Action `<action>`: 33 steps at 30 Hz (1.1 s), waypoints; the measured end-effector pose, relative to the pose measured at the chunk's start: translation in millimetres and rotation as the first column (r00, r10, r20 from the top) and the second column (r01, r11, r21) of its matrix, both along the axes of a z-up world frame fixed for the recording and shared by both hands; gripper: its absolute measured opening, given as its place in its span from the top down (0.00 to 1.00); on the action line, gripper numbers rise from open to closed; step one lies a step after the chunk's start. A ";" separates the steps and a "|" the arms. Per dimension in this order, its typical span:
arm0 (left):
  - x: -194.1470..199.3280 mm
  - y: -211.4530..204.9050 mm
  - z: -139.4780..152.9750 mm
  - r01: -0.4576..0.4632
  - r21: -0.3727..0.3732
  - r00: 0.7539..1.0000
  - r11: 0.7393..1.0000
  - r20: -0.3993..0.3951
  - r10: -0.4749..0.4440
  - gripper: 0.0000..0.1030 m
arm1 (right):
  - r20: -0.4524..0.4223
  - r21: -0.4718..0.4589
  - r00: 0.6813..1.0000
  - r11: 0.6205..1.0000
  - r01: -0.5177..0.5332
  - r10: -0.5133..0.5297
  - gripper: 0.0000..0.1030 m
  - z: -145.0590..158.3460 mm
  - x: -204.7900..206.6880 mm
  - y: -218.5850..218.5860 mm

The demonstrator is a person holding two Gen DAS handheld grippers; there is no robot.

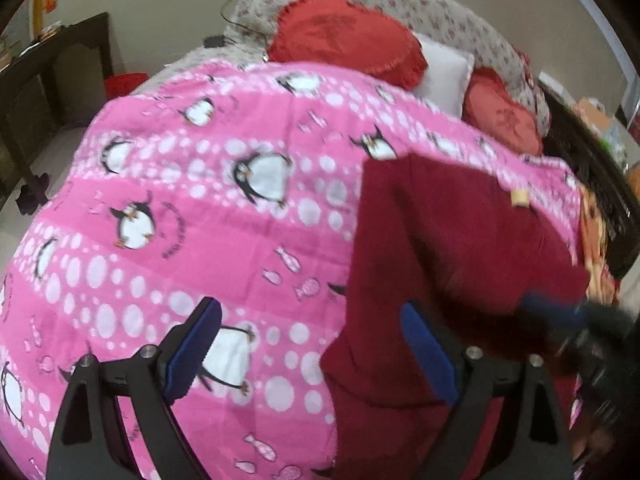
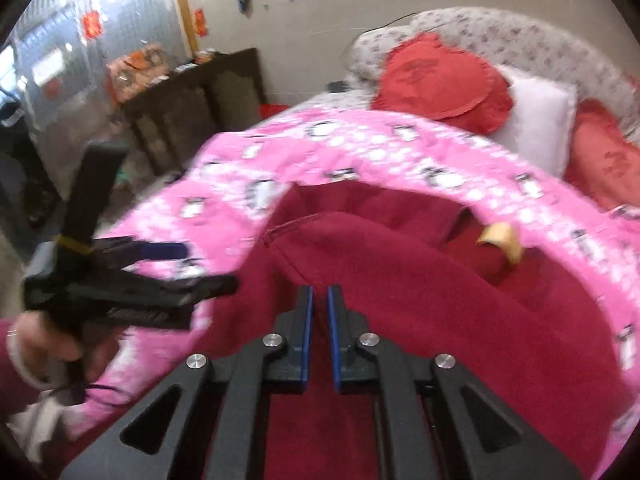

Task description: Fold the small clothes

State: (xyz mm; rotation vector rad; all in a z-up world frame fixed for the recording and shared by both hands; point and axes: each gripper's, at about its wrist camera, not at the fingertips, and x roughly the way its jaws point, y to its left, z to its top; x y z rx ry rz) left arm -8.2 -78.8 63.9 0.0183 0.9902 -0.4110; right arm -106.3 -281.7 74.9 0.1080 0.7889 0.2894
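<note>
A dark red fleece garment [image 1: 460,264] lies on the pink penguin-print quilt [image 1: 208,216], with a tan label [image 1: 520,199] near its far edge. My left gripper [image 1: 314,344] is open just above the quilt, its right finger over the garment's left edge and nothing between the fingers. In the right wrist view the garment [image 2: 420,300] rises in a thick fold, its label [image 2: 500,240] showing. My right gripper [image 2: 320,312] has its jaws nearly together with a thin strip of the red fabric between them. The left gripper [image 2: 200,268], blurred, sits at the garment's left side, held by a hand [image 2: 52,344].
Two red cushions [image 1: 344,40] and a white pillow [image 1: 444,72] lean on the floral headboard [image 1: 420,4] at the far end of the bed. A dark cabinet [image 2: 192,92] stands by the wall on the left. The quilt's left half [image 1: 120,280] carries nothing.
</note>
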 end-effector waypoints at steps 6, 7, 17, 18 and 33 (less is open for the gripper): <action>2.2 -5.3 7.2 -0.016 -0.020 1.000 1.000 -0.004 0.016 0.09 | -0.113 0.049 0.993 0.998 0.027 -0.021 0.99 -30.3 1.0 8.2; 0.3 -8.9 7.0 -0.005 -0.017 1.000 1.000 -0.001 0.005 0.09 | -0.108 0.069 0.993 0.997 0.047 -0.039 0.94 -27.9 -3.2 1.3; -16.5 -60.2 -7.5 0.091 0.044 0.996 0.995 0.000 -0.091 0.09 | -0.173 -0.076 0.946 0.961 0.265 -0.275 0.92 -3.3 -79.9 -109.8; -17.0 -64.6 -11.2 0.095 0.051 0.995 0.994 -0.005 -0.095 0.09 | -0.196 -0.145 0.932 0.949 0.280 -0.305 0.92 -10.2 -87.6 -117.4; -24.3 -91.2 -40.5 0.131 0.161 0.991 0.978 -0.018 -0.129 0.09 | -0.142 -0.112 0.882 0.893 0.437 -0.449 0.92 -15.7 -130.3 -165.5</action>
